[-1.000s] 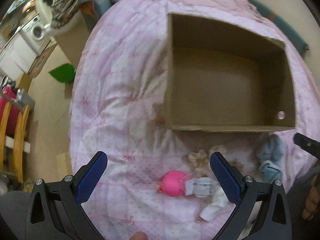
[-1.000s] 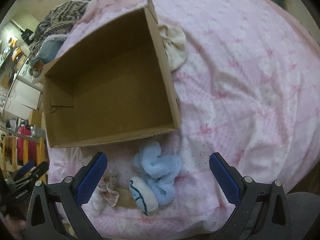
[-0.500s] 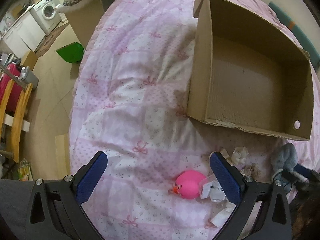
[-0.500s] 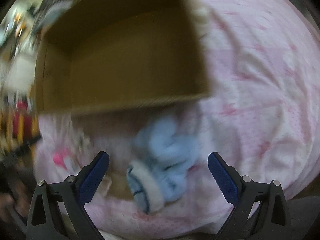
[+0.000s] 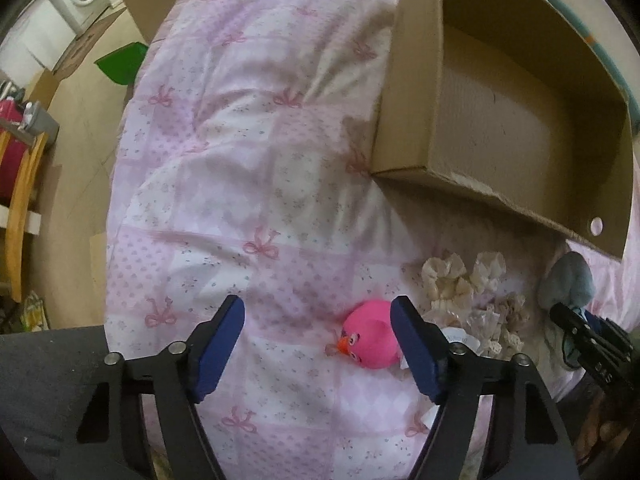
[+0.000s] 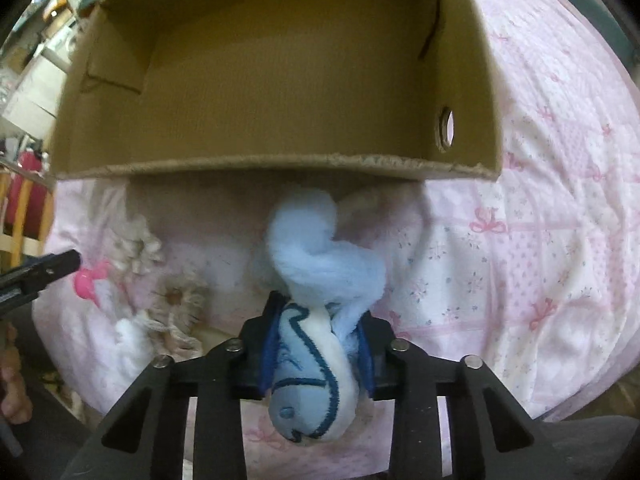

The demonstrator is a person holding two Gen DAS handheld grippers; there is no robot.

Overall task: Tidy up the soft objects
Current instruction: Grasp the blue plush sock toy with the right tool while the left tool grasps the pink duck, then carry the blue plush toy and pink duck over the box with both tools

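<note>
Half a second on from a blurred sweep with its jaws spread, the right gripper now pinches the blue plush toy, a fleecy, twisted figure with dark-blue stitching, just in front of the cardboard box. The open box, corrugated and ragged along its near rim, lies on the pink quilted bedspread printed with bows. The left gripper has dropped closer to the round, smooth pink toy, its jaws spread, the toy touching the right pad. Cream frilly fabric pieces lie crumpled between box and toy.
</note>
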